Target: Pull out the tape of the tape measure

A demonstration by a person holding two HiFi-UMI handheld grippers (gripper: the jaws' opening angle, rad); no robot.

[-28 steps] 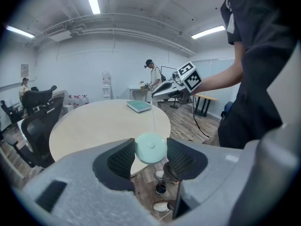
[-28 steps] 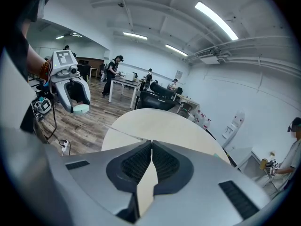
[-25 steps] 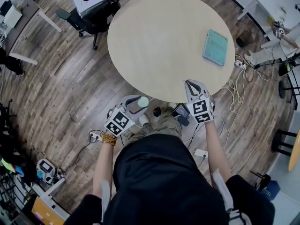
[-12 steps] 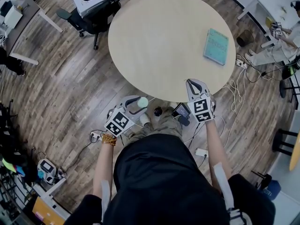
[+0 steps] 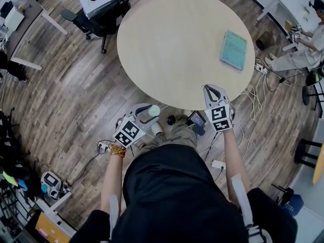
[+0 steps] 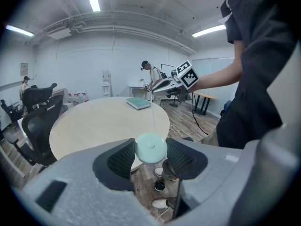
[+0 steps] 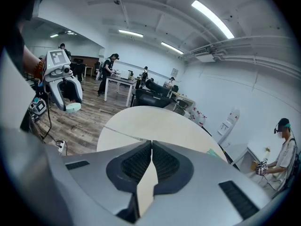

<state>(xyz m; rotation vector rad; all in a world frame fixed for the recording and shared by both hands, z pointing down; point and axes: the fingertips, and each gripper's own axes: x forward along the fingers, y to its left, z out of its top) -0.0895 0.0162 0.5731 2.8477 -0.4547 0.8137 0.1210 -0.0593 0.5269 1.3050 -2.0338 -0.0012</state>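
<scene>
Clamping the round mint tape measure (image 6: 150, 148) betw. its jaws, the left tool (image 5: 150, 112) hangs just off the counter (image 5: 177, 39) edge, over the wood floor (image 5: 76, 100). Thin tape (image 6: 153, 114) runs from the case twd the right tool (image 5: 207, 89), jaws pressed together on the tape end at the counter rim. Teal book (image 5: 233, 49) lies far right on the counter.
</scene>
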